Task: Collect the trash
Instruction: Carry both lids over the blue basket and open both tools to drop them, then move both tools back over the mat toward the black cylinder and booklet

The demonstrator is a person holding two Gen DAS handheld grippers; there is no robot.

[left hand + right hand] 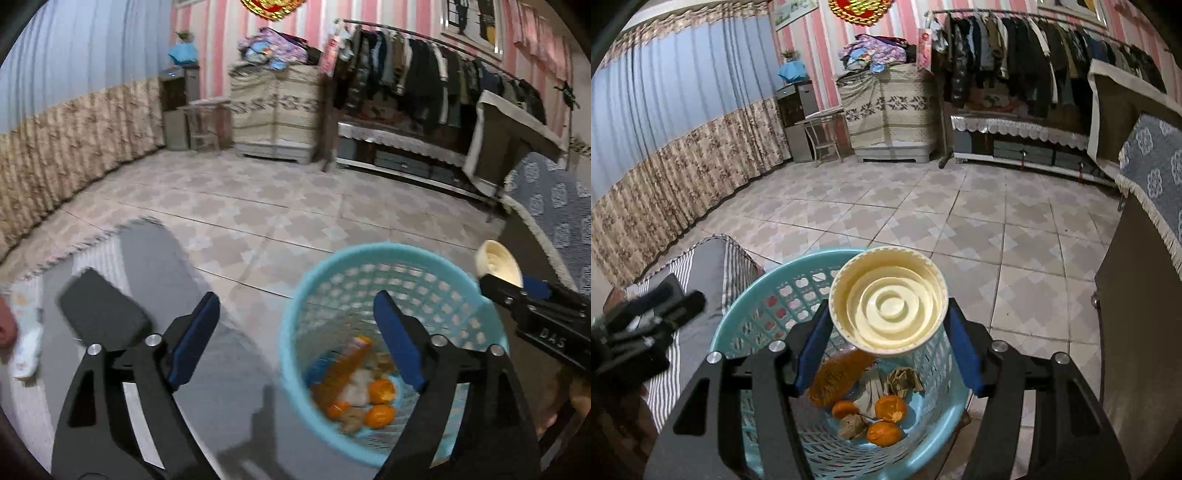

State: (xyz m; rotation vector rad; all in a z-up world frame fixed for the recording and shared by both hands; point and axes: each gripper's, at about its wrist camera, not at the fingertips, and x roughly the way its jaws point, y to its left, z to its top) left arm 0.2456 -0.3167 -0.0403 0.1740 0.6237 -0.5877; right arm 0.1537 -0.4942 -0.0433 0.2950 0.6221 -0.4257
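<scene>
Drop-off step: right gripper pinches a cream cup over the blue basket of peels and wrappers, left gripper spread and empty beside it; next, release the cup inside.

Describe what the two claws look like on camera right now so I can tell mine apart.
Both look alike: the left claw and the right claw have matte black angular arms with triangular cut-outs, round silver bolt heads at the pivots and blue pads lining the fingers' inner faces. In the left wrist view the right claw's black body shows pale raised lettering. No cables, hands or sleeves are visible.
</scene>
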